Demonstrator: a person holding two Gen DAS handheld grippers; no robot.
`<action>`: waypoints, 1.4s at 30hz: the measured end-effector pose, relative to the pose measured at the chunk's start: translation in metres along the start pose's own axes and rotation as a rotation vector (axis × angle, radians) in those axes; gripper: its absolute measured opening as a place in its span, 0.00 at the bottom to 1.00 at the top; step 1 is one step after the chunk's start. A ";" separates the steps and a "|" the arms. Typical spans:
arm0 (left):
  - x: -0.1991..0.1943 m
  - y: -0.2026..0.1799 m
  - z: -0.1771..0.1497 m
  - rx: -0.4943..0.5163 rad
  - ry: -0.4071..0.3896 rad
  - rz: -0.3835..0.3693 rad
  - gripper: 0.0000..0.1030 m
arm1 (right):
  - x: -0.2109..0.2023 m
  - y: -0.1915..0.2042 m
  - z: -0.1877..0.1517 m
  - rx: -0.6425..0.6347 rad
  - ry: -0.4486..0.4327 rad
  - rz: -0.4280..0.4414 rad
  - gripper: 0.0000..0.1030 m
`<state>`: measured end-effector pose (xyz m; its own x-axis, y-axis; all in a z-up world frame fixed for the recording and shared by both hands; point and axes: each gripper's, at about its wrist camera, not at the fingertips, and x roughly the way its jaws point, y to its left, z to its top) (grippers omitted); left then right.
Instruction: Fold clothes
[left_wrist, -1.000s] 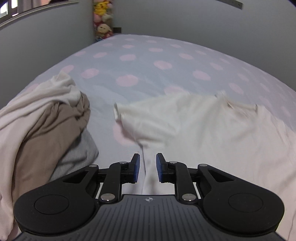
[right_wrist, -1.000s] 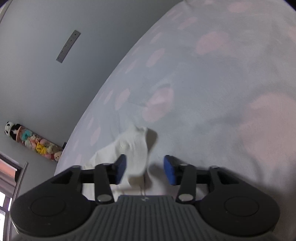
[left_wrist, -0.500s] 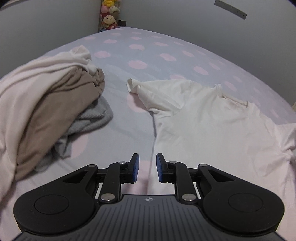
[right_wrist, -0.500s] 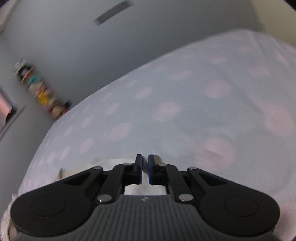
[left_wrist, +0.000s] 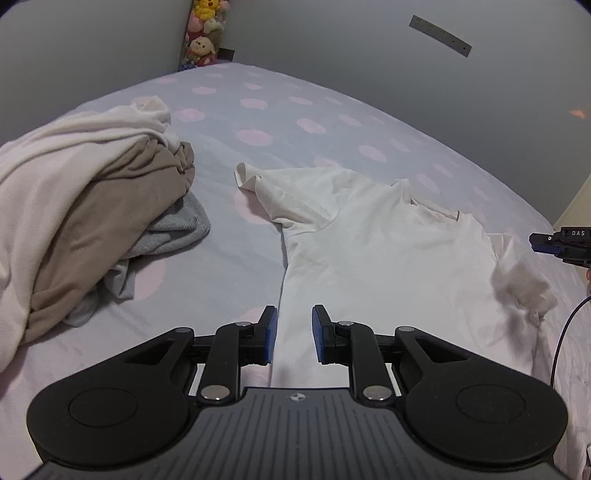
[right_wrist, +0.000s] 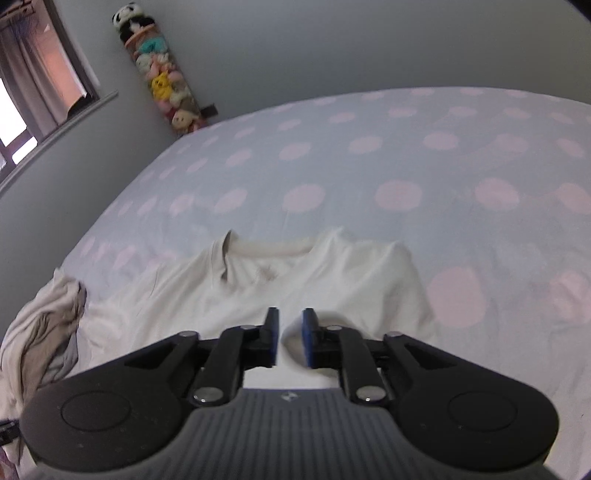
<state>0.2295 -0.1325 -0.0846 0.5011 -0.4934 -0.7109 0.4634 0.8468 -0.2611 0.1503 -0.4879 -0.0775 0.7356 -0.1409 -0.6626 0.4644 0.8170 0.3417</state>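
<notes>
A white short-sleeved cotton T-shirt (left_wrist: 373, 254) lies spread on a bed covered by a pale lilac sheet with pink polka dots (left_wrist: 280, 114). In the left wrist view its body runs from the lower centre up toward the right, with one sleeve (left_wrist: 258, 184) pointing left, its cuff curled up, and the other sleeve (left_wrist: 524, 288) bunched and wrinkled at the right edge. The neckline (right_wrist: 266, 247) shows in the right wrist view, on the far side of the shirt.

The left gripper (left_wrist: 294, 339) hangs low over the shirt's left side edge, its blue-padded fingers (left_wrist: 269, 339) spread with a gap between them; the fabric edge passes beneath that gap, and nothing is pinched. The right gripper (right_wrist: 290, 341) hovers over the shirt near its right shoulder, its fingers a little apart, with only cloth visible below them and no fabric caught. Its tip also shows at the far right of the left wrist view (left_wrist: 561, 243), with a thin black cable (left_wrist: 565, 332) hanging beneath it.

To the left of the shirt, apart from it, sits a heap of unfolded clothes (left_wrist: 85, 214): cream, tan and grey garments piled together. A hanging column of stuffed toys (right_wrist: 162, 74) stands in the room's corner beyond the bed.
</notes>
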 end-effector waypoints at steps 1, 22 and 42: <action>-0.001 -0.001 0.000 0.007 -0.001 0.000 0.22 | -0.006 -0.003 -0.001 0.008 -0.005 0.006 0.22; 0.111 -0.222 0.013 0.474 0.101 -0.198 0.27 | -0.064 -0.094 -0.117 -0.023 -0.138 -0.281 0.24; 0.201 -0.420 -0.028 0.776 0.170 -0.450 0.00 | -0.030 -0.130 -0.128 0.065 -0.154 -0.121 0.11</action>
<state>0.1148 -0.5815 -0.1363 0.0675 -0.6567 -0.7512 0.9814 0.1793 -0.0685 0.0049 -0.5181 -0.1872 0.7368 -0.3244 -0.5932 0.5813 0.7519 0.3109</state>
